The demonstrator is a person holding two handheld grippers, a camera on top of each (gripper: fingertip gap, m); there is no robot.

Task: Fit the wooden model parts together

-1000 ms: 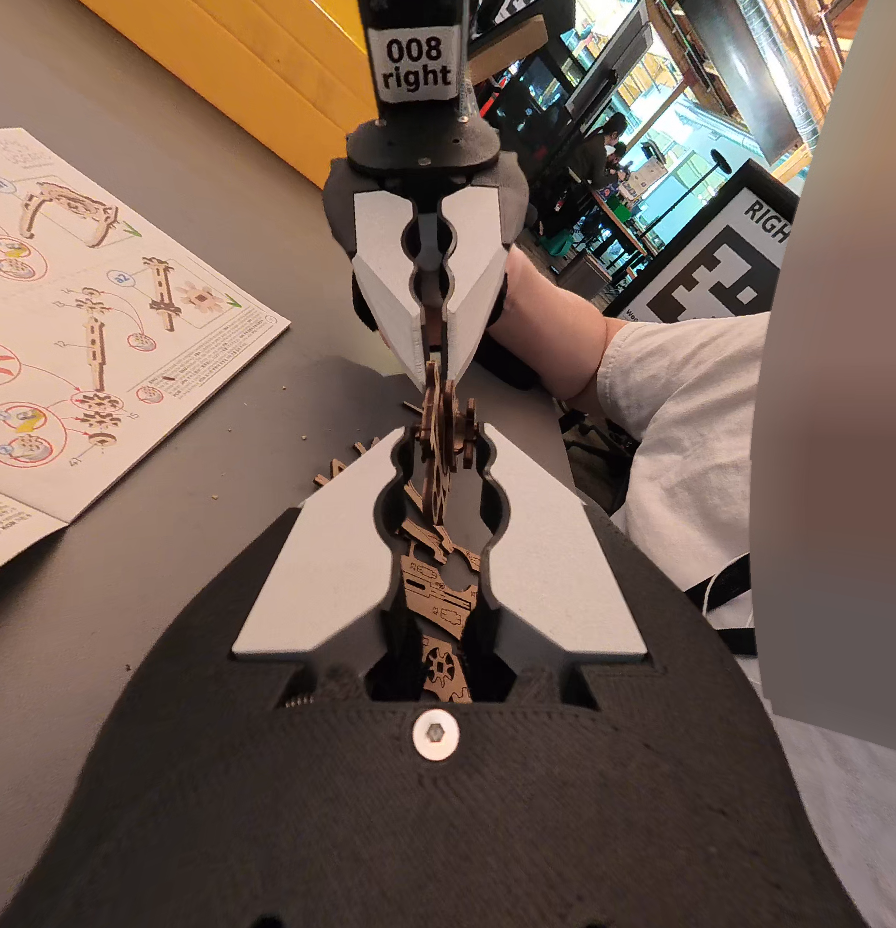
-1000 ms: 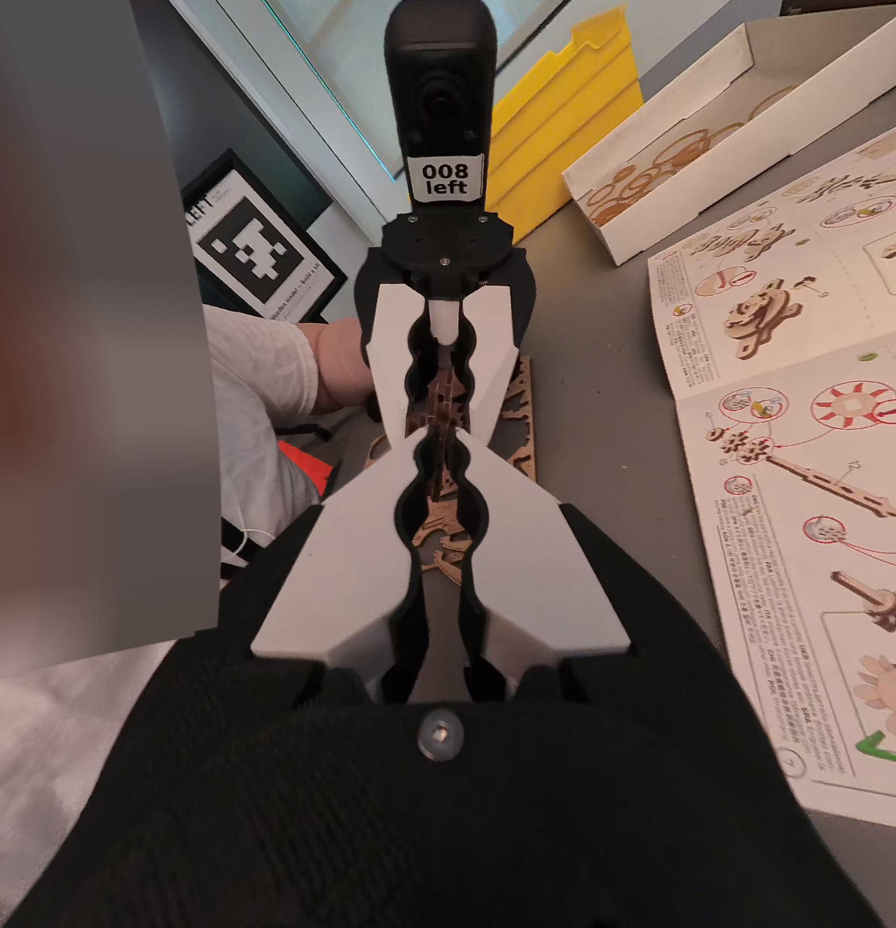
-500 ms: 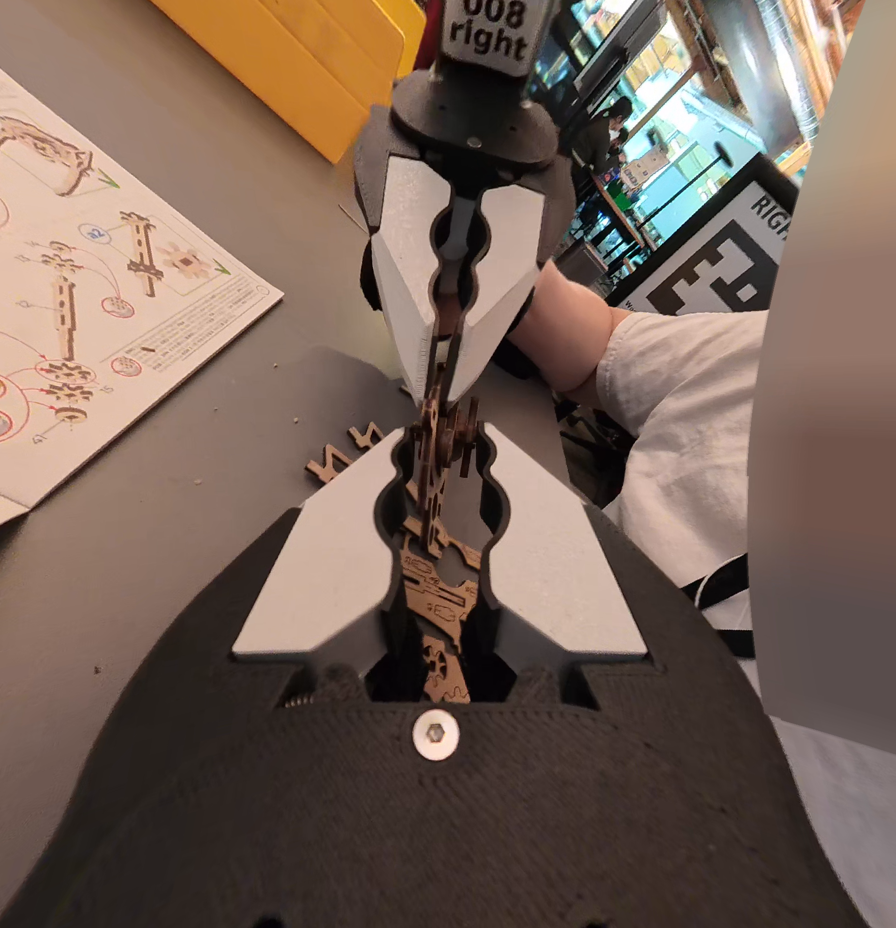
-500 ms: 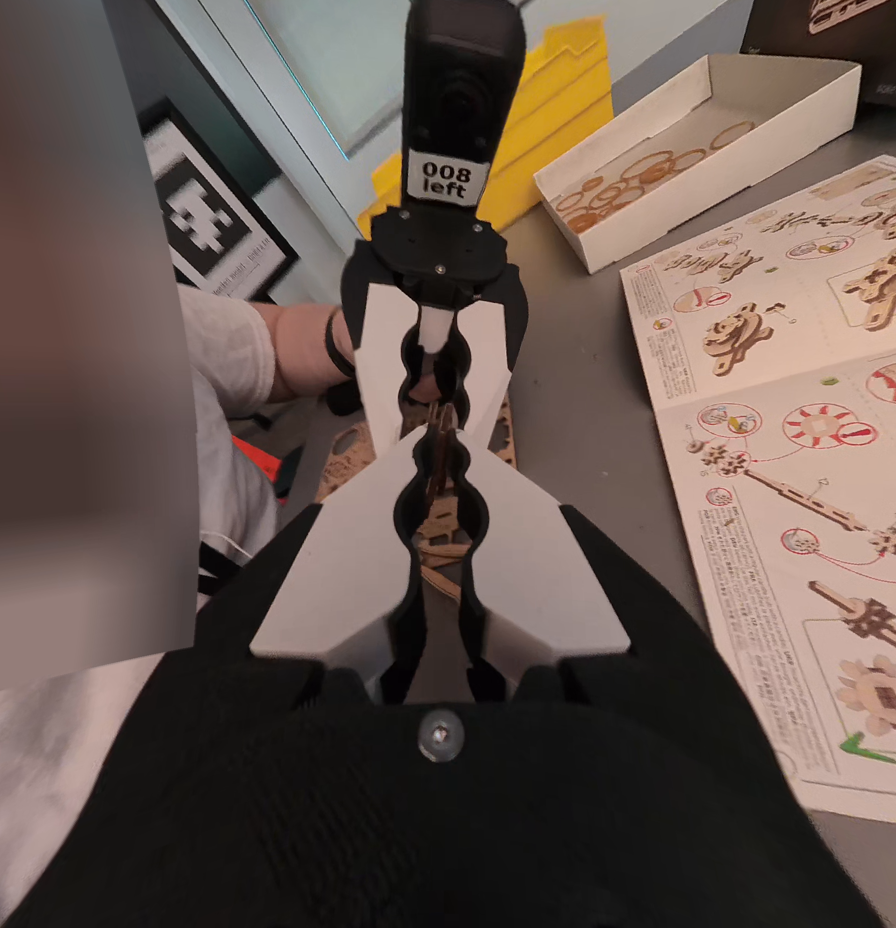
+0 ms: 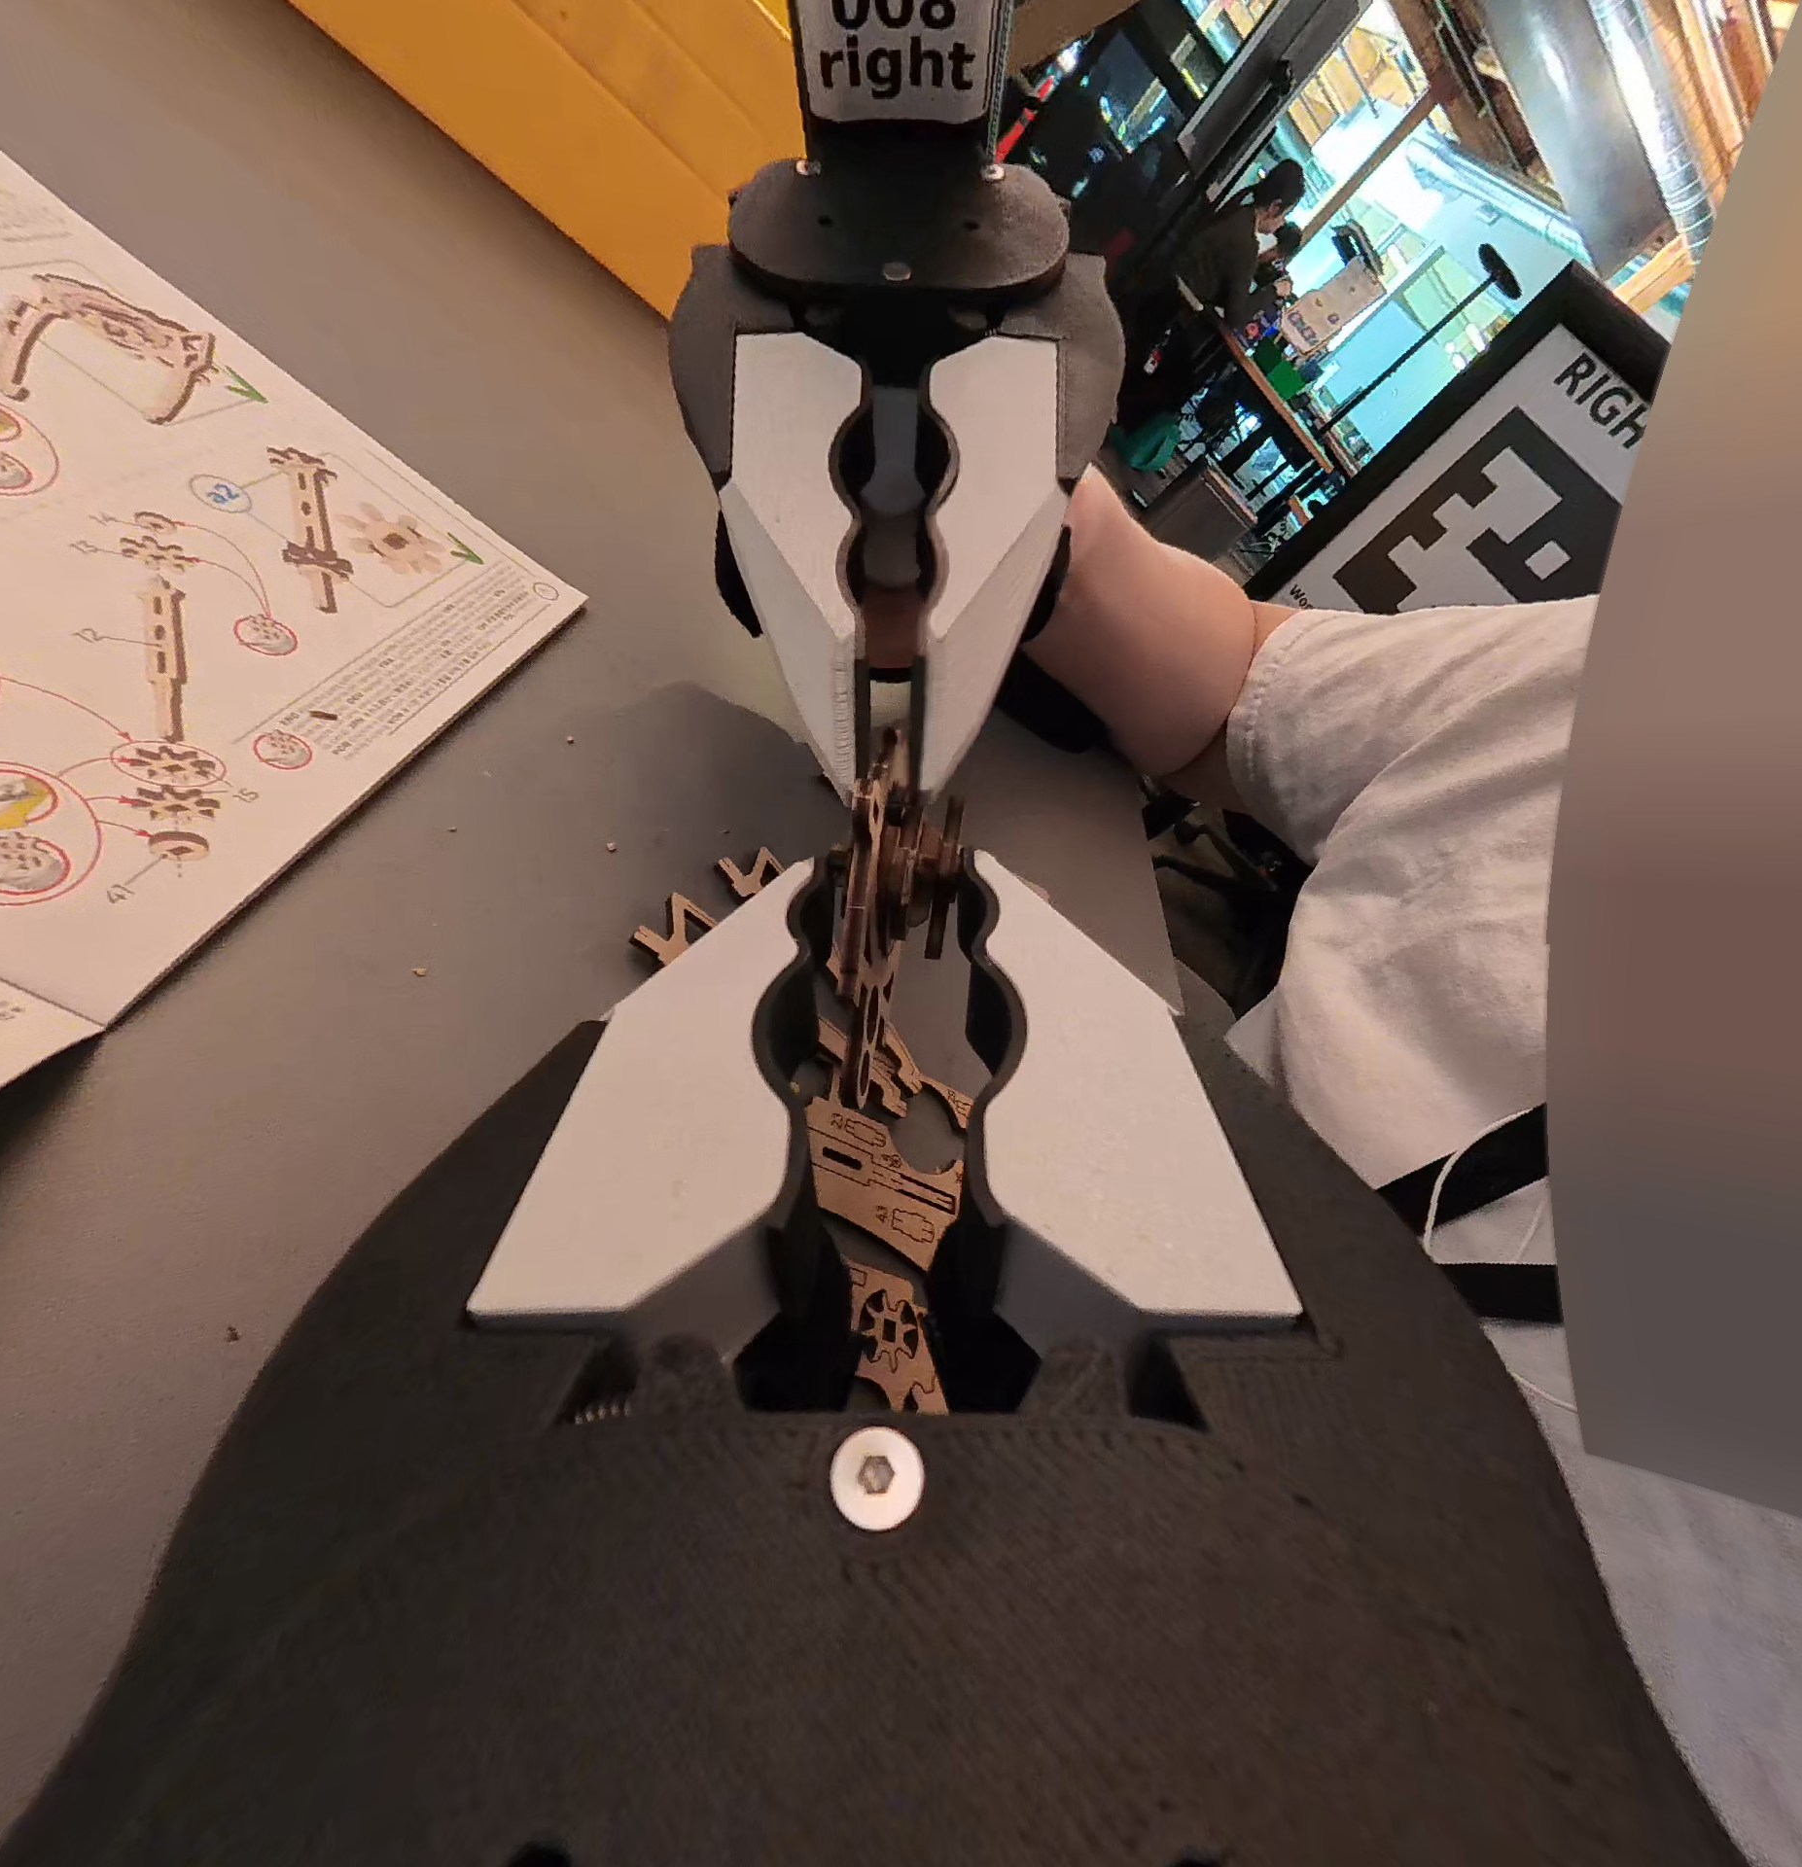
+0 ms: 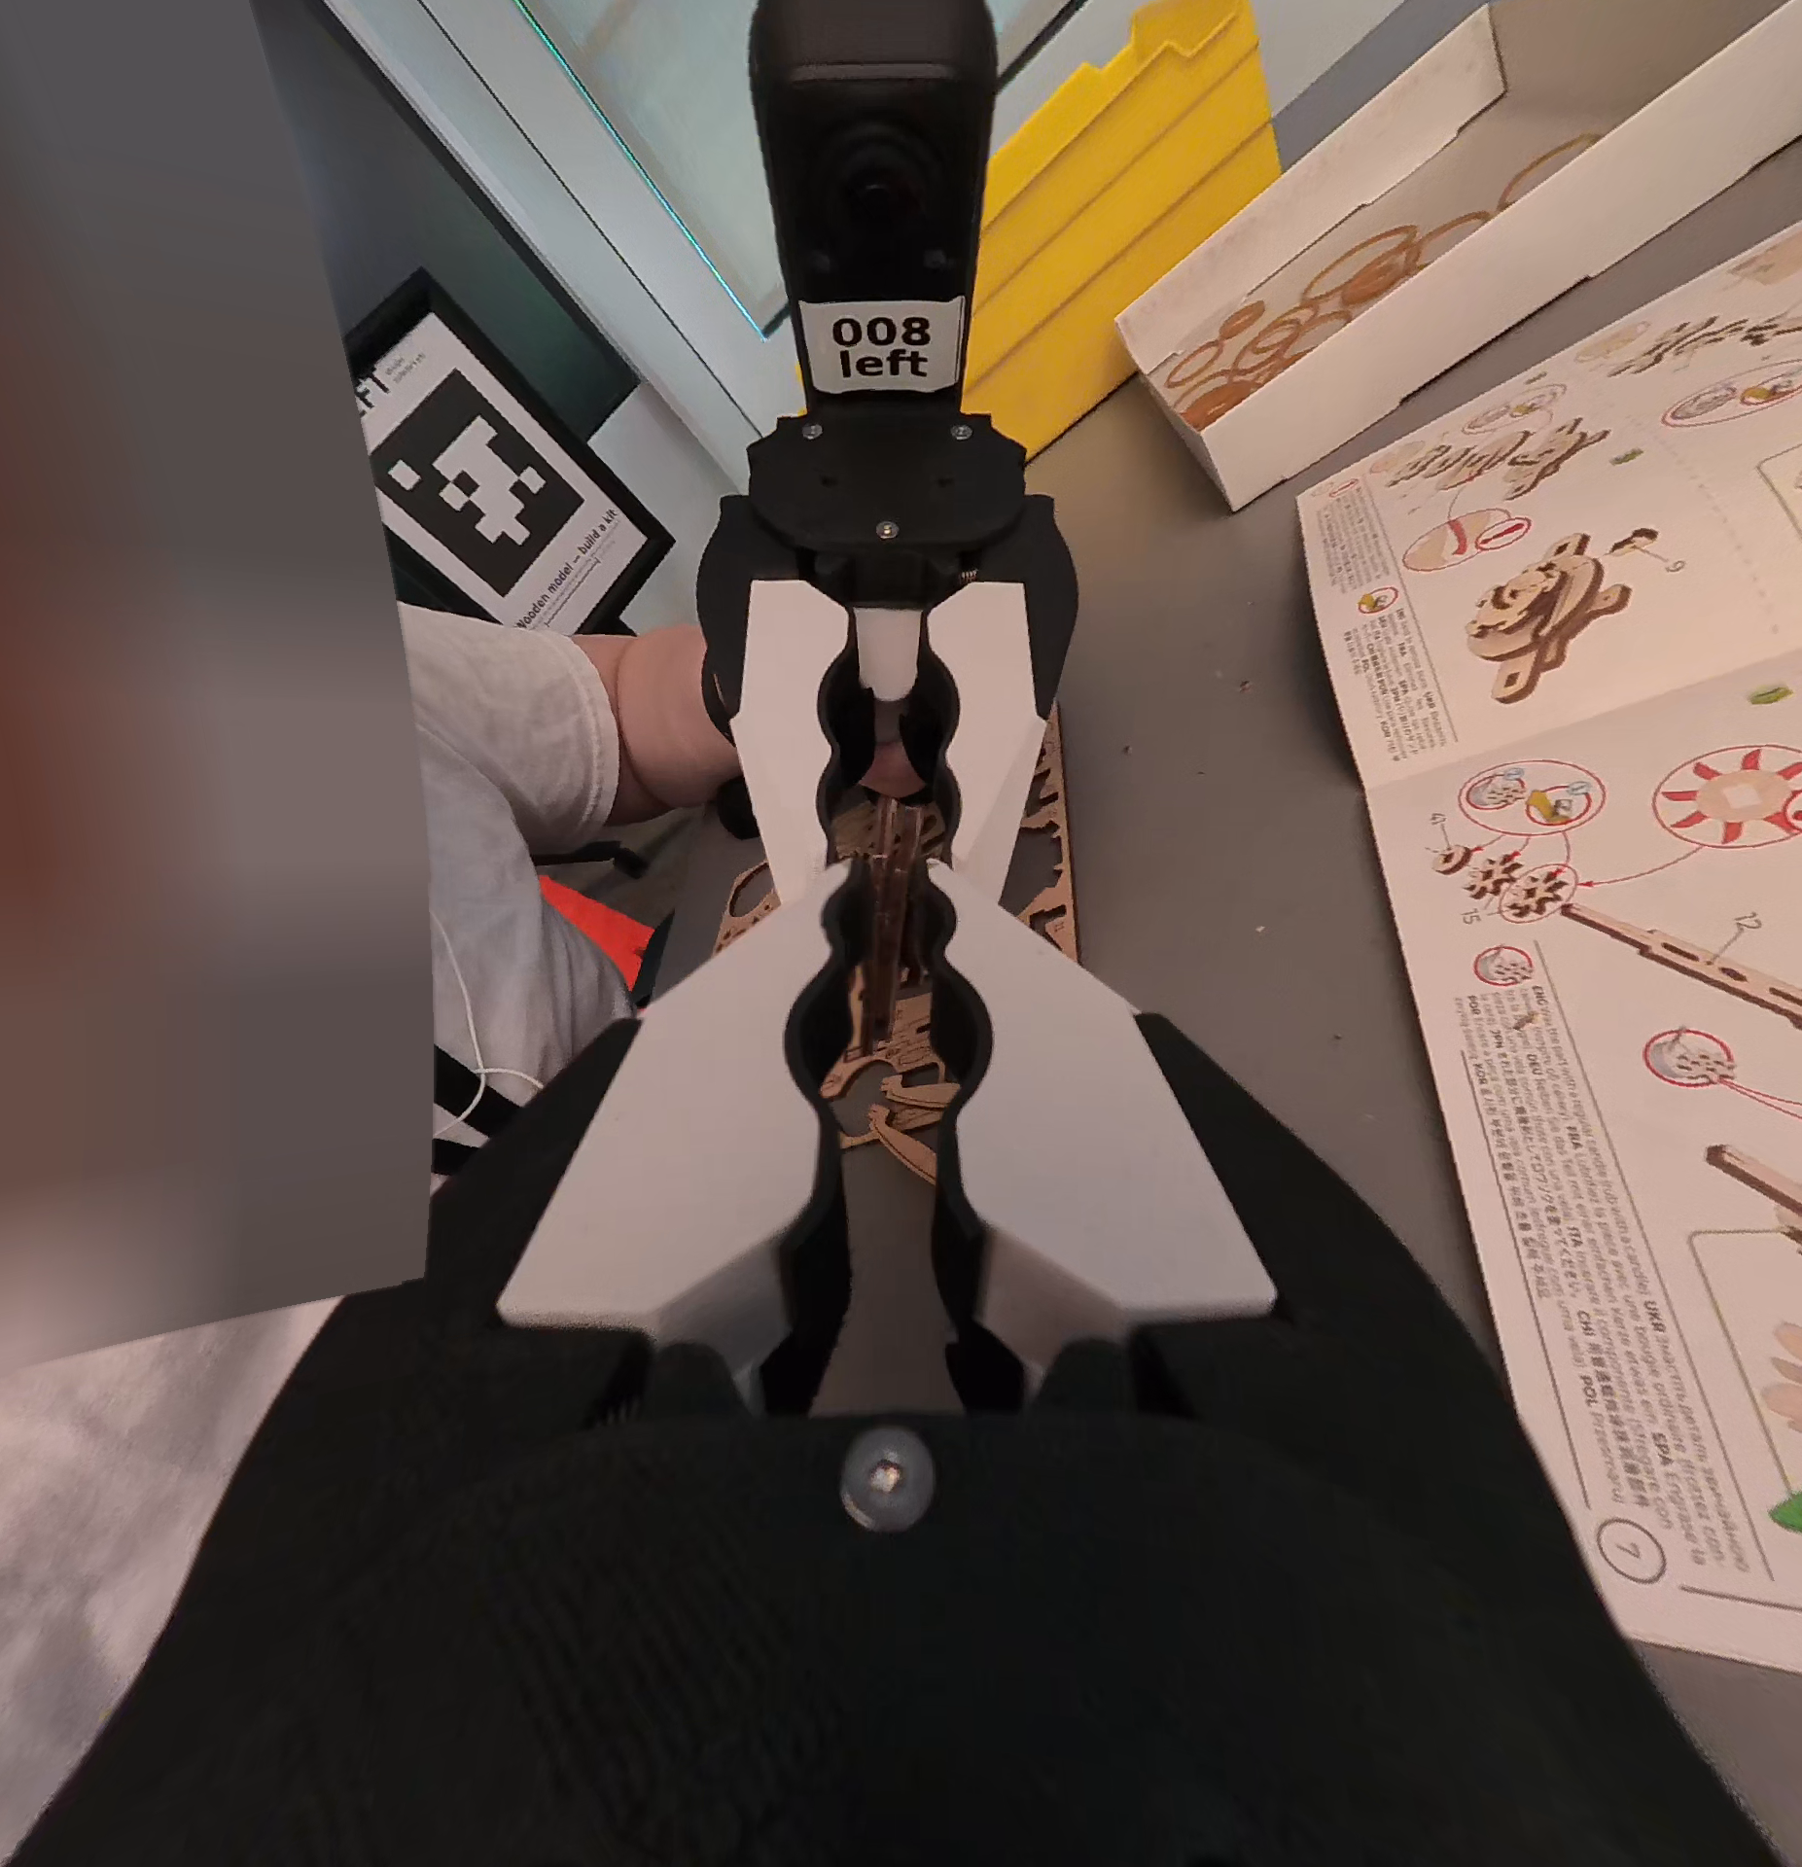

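Grey surface (image 5: 300, 1010) fills both views, with an open instruction sheet (image 5: 169, 626) lying flat on it, a yellow bin (image 5: 593, 131) at its far edge and a white cardboard tray (image 6: 1381, 333) holding round wooden rings beside the sheet. On the surface under the tools lies a laser-cut wooden fret (image 6: 1048, 889), seen through the gaps between the fingers, and a small zigzag offcut (image 5: 694, 909) sits just beside it. Both tongs meet tip to tip above this fret, pointing at one another. Left tongs (image 5: 891, 879) are narrowed onto a gear assembly (image 5: 891, 889), a stack of thin toothed wooden discs standing on edge, which is pinched between the tips. Right tongs (image 5: 881, 768) come down from the far side with their white fingers (image 5: 785, 566) almost together, clamped on a thin wooden piece (image 5: 891, 647) whose lower end touches the top of the gear assembly. From the right wrist view the same wooden parts appear edge-on as a dark sliver where the two pairs of tips meet, too thin to tell how far they are joined. A white sleeve (image 5: 1412, 808) and bare forearm reach in behind the right tongs, and a framed black-and-white marker board (image 6: 492, 485) stands beyond the surface's edge.
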